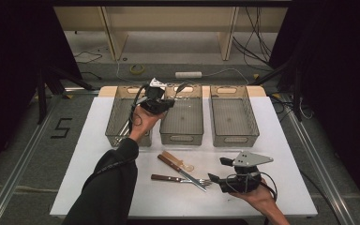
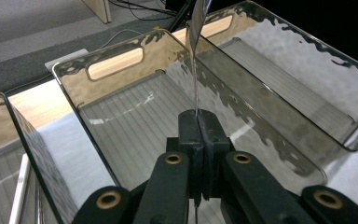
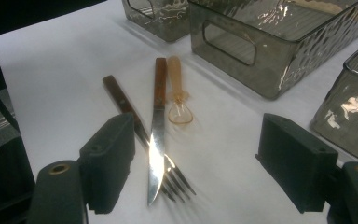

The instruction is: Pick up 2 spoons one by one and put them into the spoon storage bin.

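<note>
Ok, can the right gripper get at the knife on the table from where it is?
Probably yes. The right gripper has its jaws open, aimed at the knife, with nothing between them. The knife's blade lies across the fork, so a grip there might catch both.

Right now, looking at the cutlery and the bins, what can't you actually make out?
- What the left claw grips: a thin metal piece, seen edge-on and cut off by the top edge in the left gripper view, tiny in the high view.
- Pale sticks in the left bin: cut off by the bottom edge.
- Fork tines: partly under the knife in the right gripper view.
- Right claw: open, nothing between.
</note>
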A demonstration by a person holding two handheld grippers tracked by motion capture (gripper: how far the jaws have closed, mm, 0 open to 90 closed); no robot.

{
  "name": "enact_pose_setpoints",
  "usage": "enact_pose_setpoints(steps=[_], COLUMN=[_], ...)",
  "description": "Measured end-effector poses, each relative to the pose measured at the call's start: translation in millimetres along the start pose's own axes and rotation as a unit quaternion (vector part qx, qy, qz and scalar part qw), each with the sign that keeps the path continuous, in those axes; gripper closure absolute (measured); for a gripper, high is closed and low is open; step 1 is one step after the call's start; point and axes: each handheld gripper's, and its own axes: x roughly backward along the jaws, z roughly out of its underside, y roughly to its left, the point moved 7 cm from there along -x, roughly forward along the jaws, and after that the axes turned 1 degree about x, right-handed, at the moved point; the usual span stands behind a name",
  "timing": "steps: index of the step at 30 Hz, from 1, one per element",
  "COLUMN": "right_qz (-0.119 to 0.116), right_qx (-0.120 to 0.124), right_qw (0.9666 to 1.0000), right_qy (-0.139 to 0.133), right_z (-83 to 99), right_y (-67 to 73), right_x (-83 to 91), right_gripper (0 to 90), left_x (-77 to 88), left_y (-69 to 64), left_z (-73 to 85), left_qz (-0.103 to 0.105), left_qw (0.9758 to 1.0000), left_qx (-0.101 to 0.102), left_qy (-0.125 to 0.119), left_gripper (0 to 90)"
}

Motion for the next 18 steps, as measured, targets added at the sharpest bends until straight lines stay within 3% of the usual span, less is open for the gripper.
enact_pose_setpoints(steps=[2, 4, 8, 18], right_qz=[-0.001, -0.002, -0.001, -0.004], right_qx=[-0.001, 0.0, 0.0, 0.003], right_qw=[1.0, 1.0, 1.0, 1.0], right_qy=[0.0, 0.0, 0.0, 0.001], right_z=[0.1, 0.1, 0.0, 0.1], right_y=[0.2, 0.2, 0.6, 1.6], right_x=[0.1, 0.3, 0.3, -0.2], right_gripper=[28.1, 28.1, 28.1, 28.2], left_x=[-2.4, -4.6, -13.5, -31.2], left_y=[0.6, 0.5, 0.1, 7.0], left_z=[-1.5, -2.4, 2.5, 21.5], left_qz=[0.0, 0.004, -0.006, -0.018], left_qw=[1.0, 0.9998, 0.9999, 0.9994], left_qx=[0.002, 0.018, 0.01, 0.025], left_qy=[-0.001, -0.009, 0.0, 0.017], left_gripper=[88.9, 88.8, 88.8, 88.5])
